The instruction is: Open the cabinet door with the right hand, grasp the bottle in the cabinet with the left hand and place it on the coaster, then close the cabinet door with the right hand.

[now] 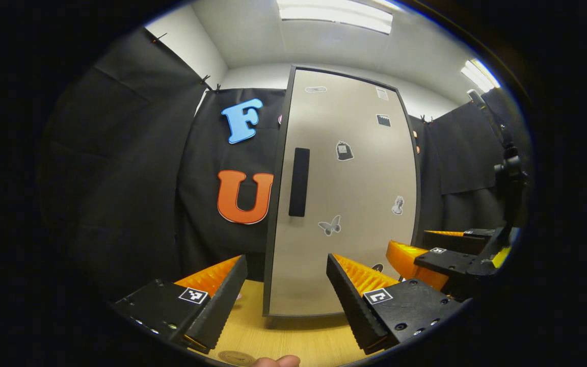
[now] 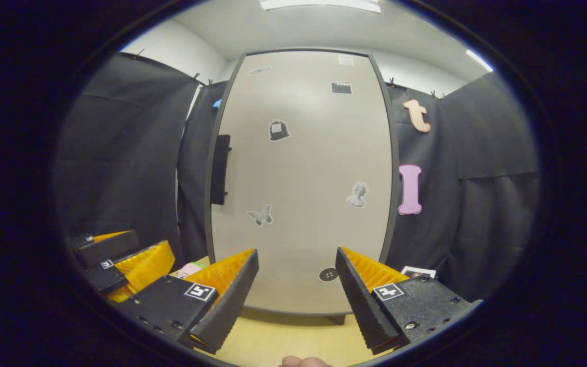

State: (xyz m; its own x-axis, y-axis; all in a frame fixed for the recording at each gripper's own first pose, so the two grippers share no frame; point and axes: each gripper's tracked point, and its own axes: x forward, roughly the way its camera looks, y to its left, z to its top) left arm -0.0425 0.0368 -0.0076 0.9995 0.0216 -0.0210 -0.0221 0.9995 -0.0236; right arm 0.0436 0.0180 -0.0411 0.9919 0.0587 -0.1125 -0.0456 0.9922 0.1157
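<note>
Both grippers (image 1: 287, 283) (image 2: 297, 278) gape before the closed cabinet door (image 1: 344, 193), contents hidden.

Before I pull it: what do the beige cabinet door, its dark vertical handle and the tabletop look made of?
Beige cabinet door: apparently matte laminate board, dark-edged, bearing stickers. Dark vertical handle: matte black, plastic or metal, unclear. Tabletop: light wood-grain, probably laminate.

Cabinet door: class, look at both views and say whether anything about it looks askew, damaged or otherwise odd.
Nothing stands out. The cabinet door is shut and sits flush in its frame, its handle upright and whole. Its bowed edges are just the fisheye lens. Both grippers hang open in front of it, apart from it.
</note>
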